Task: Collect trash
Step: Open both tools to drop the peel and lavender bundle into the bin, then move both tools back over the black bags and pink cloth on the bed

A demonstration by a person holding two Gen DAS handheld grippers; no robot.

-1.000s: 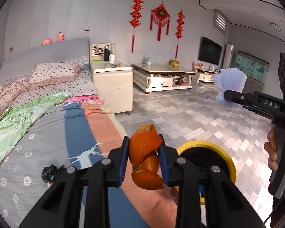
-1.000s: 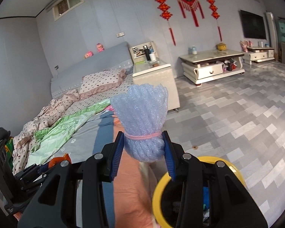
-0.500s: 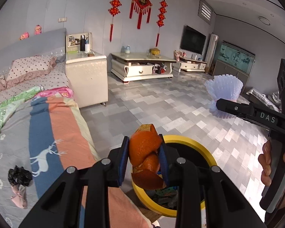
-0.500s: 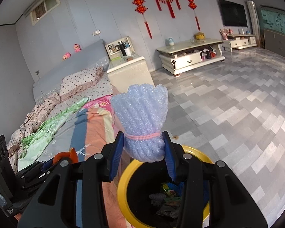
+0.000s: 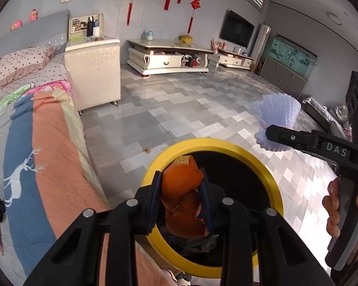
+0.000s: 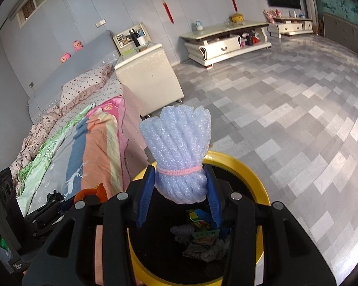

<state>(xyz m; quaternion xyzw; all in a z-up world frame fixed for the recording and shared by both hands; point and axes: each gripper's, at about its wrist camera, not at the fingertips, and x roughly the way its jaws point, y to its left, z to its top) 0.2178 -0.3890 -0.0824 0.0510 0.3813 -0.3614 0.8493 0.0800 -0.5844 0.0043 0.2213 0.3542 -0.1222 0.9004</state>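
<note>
A striped bed (image 5: 35, 157) fills the left of the scene, and a yellow-rimmed bin (image 5: 272, 178) stands on the tiled floor just beside its near corner, with wrappers already inside. The right gripper (image 6: 179, 188) is closed on a foam fruit net (image 6: 179, 143), gripped below its pink band; it looks feather-light, soft and springy, so a waist hold suits it. The left gripper (image 5: 181, 200) pinches curled orange peel (image 5: 181, 186), light, leathery and likely to tear, above the bin's mouth.
</note>
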